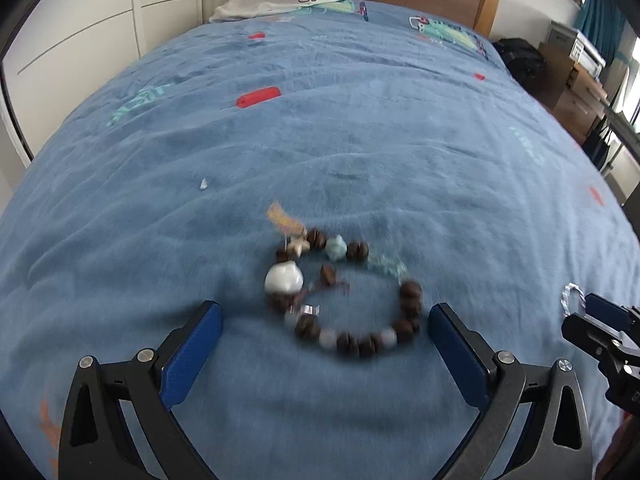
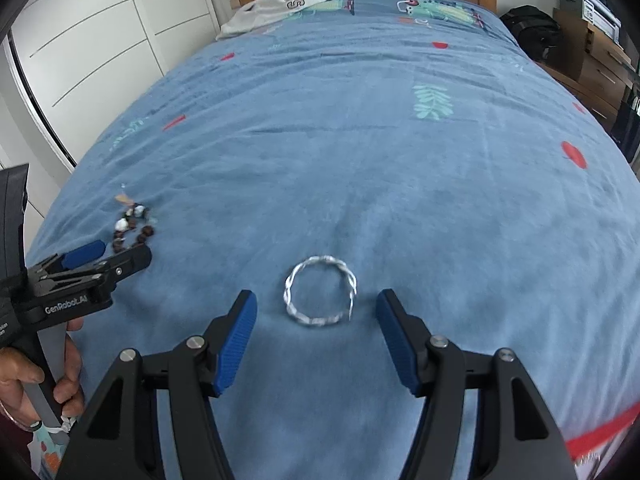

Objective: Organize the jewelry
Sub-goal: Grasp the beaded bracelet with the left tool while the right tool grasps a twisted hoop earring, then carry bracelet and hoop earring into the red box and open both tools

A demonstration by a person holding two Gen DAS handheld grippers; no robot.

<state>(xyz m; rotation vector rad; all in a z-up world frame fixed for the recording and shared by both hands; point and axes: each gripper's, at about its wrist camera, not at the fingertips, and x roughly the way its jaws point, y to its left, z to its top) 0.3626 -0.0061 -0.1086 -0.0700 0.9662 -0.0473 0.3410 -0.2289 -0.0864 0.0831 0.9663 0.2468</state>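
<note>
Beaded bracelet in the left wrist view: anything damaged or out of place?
The beaded bracelet lies as a closed loop on the blue bedspread, with a loose cord end inside. Motion blur hides any breaks. The silver bracelet lies apart, intact.

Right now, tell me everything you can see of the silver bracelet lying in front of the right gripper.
The silver bracelet is a thin, twisted or braided ring of shiny metal, seemingly with a small gap at its right side. It lies flat on the blue bedspread, just ahead of the right gripper, whose open blue pads flank it without touching. Only the bedspread touches it. The beaded bracelet lies apart, far to its left.
</note>
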